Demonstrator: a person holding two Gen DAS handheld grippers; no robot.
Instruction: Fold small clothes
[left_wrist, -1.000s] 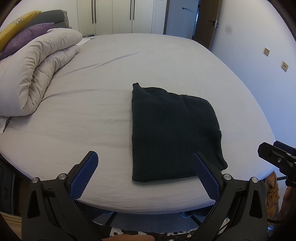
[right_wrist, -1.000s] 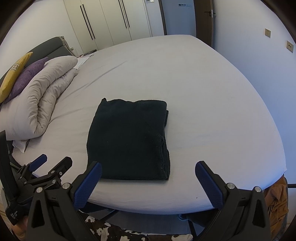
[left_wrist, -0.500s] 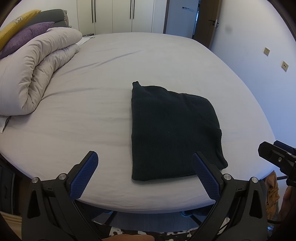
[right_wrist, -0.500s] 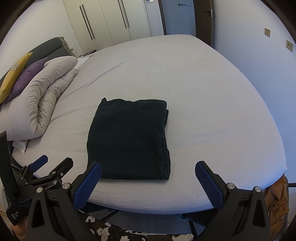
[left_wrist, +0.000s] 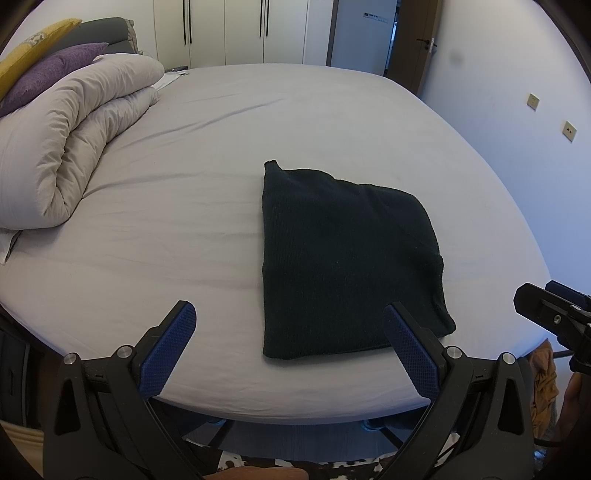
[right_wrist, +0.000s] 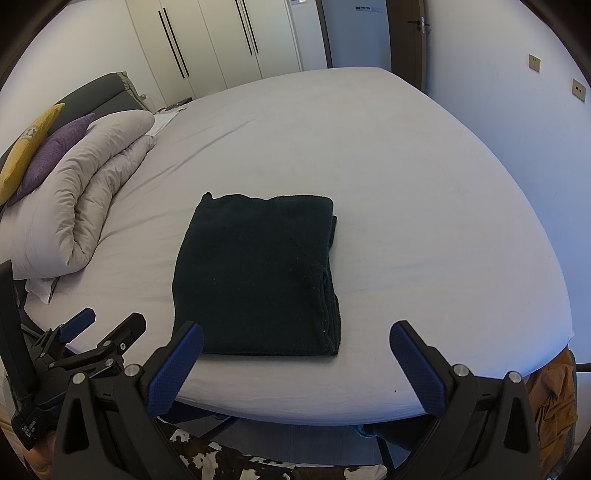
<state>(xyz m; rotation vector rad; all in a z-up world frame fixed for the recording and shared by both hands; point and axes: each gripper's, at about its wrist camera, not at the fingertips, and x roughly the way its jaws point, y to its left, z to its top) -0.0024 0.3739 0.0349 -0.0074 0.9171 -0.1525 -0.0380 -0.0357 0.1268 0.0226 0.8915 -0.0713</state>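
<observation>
A dark knitted garment (left_wrist: 343, 258) lies folded into a neat rectangle on the grey bed sheet (left_wrist: 184, 236), near the bed's front edge. It also shows in the right wrist view (right_wrist: 258, 273). My left gripper (left_wrist: 288, 325) is open and empty, held just short of the bed's front edge, to the garment's front left. My right gripper (right_wrist: 295, 343) is open and empty, held off the front edge in front of the garment. Each gripper shows at the edge of the other's view: the right one (left_wrist: 554, 317) and the left one (right_wrist: 92, 339).
A rolled beige duvet (left_wrist: 70, 147) lies at the bed's left, with a purple pillow (left_wrist: 48, 77) and a yellow pillow (left_wrist: 33, 51) behind it. White wardrobes (right_wrist: 221, 40) stand at the back. A wall (left_wrist: 517, 110) runs along the right. An orange cloth (right_wrist: 554, 398) hangs below the bed's right corner.
</observation>
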